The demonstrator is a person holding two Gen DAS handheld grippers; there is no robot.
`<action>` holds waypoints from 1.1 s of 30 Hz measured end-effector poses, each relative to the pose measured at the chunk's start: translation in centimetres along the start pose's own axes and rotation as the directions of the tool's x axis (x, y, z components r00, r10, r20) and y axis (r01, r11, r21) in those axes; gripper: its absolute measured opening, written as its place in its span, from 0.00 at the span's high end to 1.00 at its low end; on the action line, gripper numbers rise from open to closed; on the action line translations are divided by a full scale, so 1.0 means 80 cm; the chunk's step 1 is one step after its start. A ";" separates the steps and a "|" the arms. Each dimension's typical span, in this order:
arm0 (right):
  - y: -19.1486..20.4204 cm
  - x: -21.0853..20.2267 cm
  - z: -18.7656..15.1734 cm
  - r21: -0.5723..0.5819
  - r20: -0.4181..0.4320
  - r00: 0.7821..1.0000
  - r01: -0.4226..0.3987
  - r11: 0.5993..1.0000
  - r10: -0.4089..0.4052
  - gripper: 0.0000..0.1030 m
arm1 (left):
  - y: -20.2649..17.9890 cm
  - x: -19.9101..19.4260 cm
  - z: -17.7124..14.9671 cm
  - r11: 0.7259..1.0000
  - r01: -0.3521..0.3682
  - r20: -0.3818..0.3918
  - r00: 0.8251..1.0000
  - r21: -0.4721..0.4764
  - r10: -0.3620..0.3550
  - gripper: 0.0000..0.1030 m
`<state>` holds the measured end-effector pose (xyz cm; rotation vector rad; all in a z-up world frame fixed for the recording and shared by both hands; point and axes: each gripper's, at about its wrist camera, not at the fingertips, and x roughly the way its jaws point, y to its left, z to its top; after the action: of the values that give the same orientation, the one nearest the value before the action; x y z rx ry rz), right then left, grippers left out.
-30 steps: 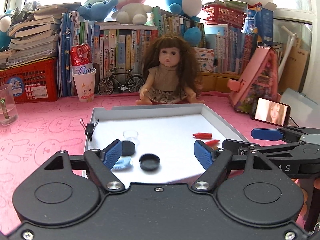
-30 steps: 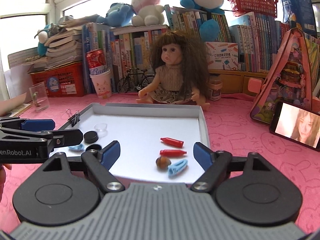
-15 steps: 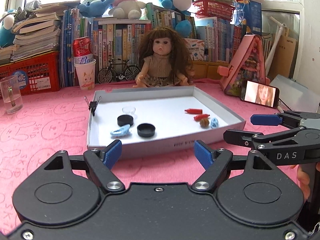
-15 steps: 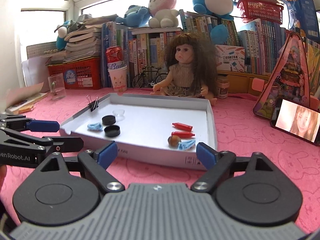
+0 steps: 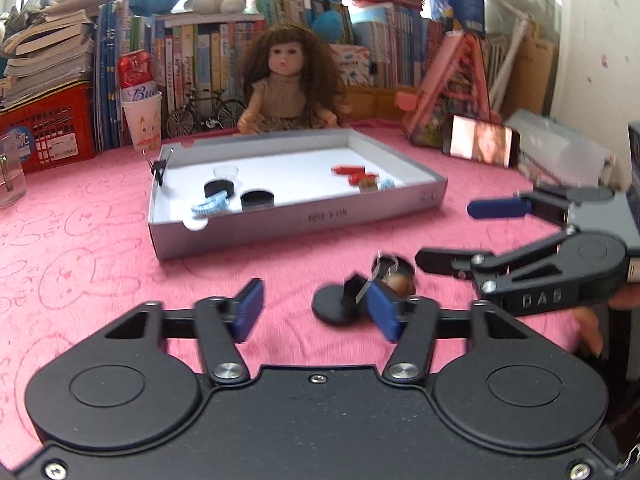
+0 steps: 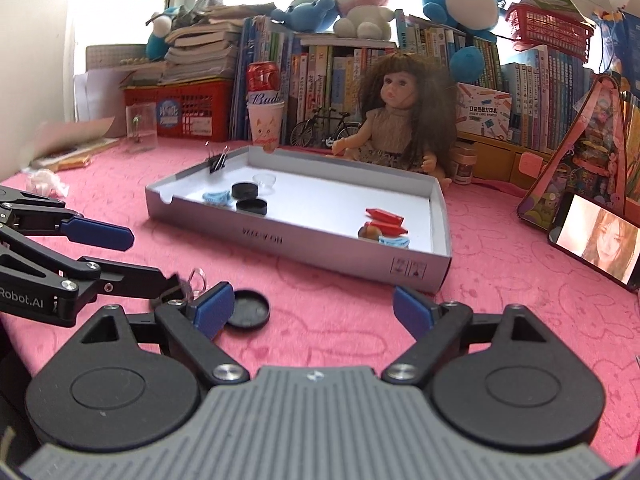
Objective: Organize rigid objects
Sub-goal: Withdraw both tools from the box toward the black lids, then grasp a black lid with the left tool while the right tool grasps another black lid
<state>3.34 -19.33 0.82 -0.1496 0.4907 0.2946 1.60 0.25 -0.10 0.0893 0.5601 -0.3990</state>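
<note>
Both claws hang wide open and empty over the pink cloth [image 5: 100, 248], the left gripper [image 5: 316, 310] just beside a loose black cap [image 5: 332, 309], the right gripper [image 6: 314, 306] facing the tray [image 6: 304, 242] beyond.

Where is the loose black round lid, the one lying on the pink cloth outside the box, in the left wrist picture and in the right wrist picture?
Left wrist view: black lid lies low and right of centre, beside the gripper's right finger.
Right wrist view: same lid lies low and left of centre, beside the gripper's left finger.
Shared landmark: the grey box, on the pink cloth beyond the lid in both.
</note>
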 end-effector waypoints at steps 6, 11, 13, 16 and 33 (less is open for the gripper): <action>0.004 0.002 -0.008 -0.013 -0.022 1.000 -0.002 1.000 0.002 0.10 | -0.012 0.004 -0.017 0.999 -0.021 -0.019 1.000 0.039 0.022 0.58; 0.011 0.006 -0.009 -0.020 -0.020 1.000 0.000 1.000 0.000 0.10 | -0.019 0.012 -0.016 0.996 -0.070 0.005 0.998 0.062 0.069 0.59; 0.010 0.007 -0.009 -0.009 -0.021 1.000 -0.001 1.000 0.001 0.10 | -0.019 0.016 -0.013 0.994 -0.086 0.011 0.996 0.062 0.085 0.59; 0.010 0.009 -0.009 -0.003 -0.026 1.000 0.005 1.000 -0.005 0.10 | -0.019 0.022 -0.010 0.995 -0.091 0.015 0.996 0.049 0.090 0.59; 0.014 0.015 -0.007 -0.022 -0.052 0.997 0.051 0.998 -0.052 0.10 | -0.021 0.047 -0.003 0.994 -0.106 0.051 0.993 -0.001 0.106 0.72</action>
<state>3.74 -18.07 -0.34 -0.1906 0.5350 0.2459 3.76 -2.57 -2.27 0.1101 0.5021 -0.2974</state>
